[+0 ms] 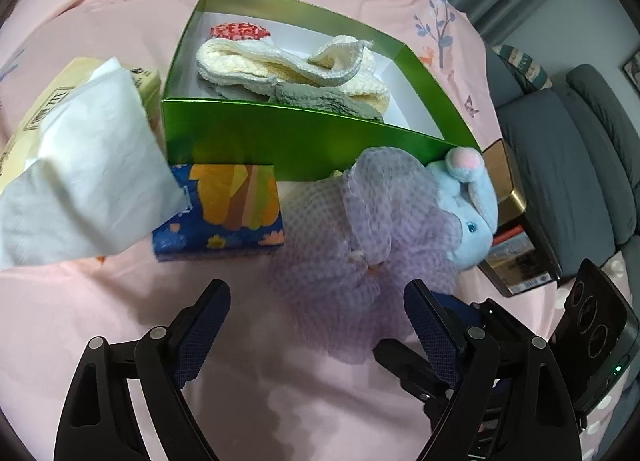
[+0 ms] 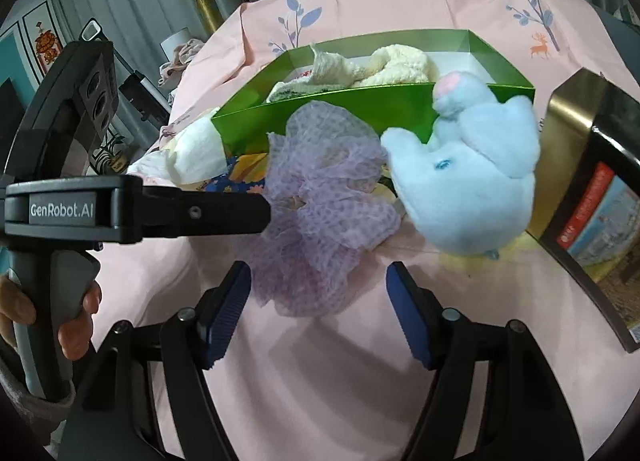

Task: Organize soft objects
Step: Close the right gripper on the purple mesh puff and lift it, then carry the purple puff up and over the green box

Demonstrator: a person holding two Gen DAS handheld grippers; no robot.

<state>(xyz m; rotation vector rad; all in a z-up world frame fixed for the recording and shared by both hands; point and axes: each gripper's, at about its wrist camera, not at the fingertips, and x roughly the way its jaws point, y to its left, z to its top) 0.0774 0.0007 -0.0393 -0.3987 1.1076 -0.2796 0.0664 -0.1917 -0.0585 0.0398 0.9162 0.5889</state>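
Right gripper: jaws wide apart, nothing between them. The lilac mesh pouf hangs into the gap at frame centre, but neither pad is pressing it. Looks lined up for a pinch, my guess.

Left gripper: also spread wide, holding nothing. The pouf's lower edge sits just ahead of its right pad; can't tell if they touch.

Pouf lies on the pink cloth, below the green box in frame, against its front wall. Blue plush toy is right of the pouf, touching it and leaning on the box wall.

Box already holds cream towels and a grey cloth, so it's likely the destination; pouf and plush seem to be staged beside it for loading.

Left of frame: tissue pack and a blue patterned packet.
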